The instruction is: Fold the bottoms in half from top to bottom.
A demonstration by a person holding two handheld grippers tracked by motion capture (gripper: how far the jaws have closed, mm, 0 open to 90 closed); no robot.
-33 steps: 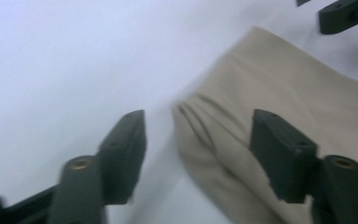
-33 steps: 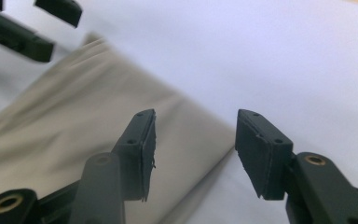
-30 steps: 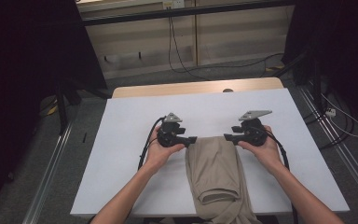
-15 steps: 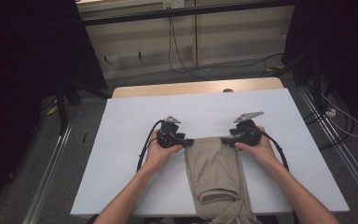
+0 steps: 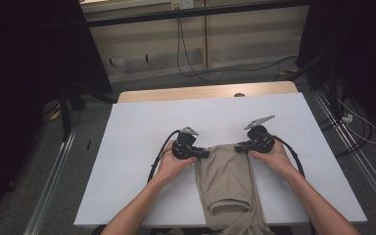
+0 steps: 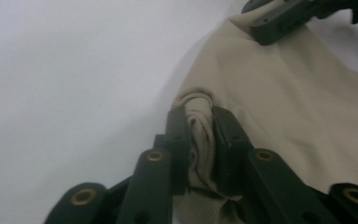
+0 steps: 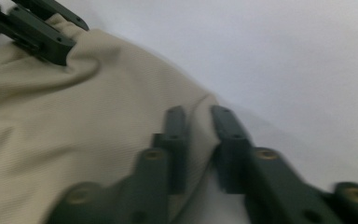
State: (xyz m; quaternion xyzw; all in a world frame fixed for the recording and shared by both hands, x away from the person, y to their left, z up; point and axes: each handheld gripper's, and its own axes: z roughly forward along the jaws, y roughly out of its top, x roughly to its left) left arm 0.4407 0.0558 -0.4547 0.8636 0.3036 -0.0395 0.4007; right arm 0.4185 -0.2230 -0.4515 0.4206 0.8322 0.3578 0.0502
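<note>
A: Where's the cloth [image 5: 227, 181]?
B: Near middle of the table [image 5: 142, 147], beige, folded. Long axis runs far to near, and the near end hangs off the near edge.

A: Left gripper [image 5: 201, 152]?
B: At the far left corner of the cloth. Jaws have just been closing; the left gripper view shows them clamped on a bunched fold of cloth [image 6: 200, 135].

A: Right gripper [image 5: 240, 146]?
B: At the far right corner, pointing left. Jaws also just closing, with the cloth edge [image 7: 198, 135] between them. Looks pinched, though the fabric there is thin and that view is blurry.

A: So how does the cloth lie from the grippers?
B: Between them at its far edge, and the rest runs toward the person. Each hand has its own corner, neither nearer. My guess is that any next pull goes along the long axis.
</note>
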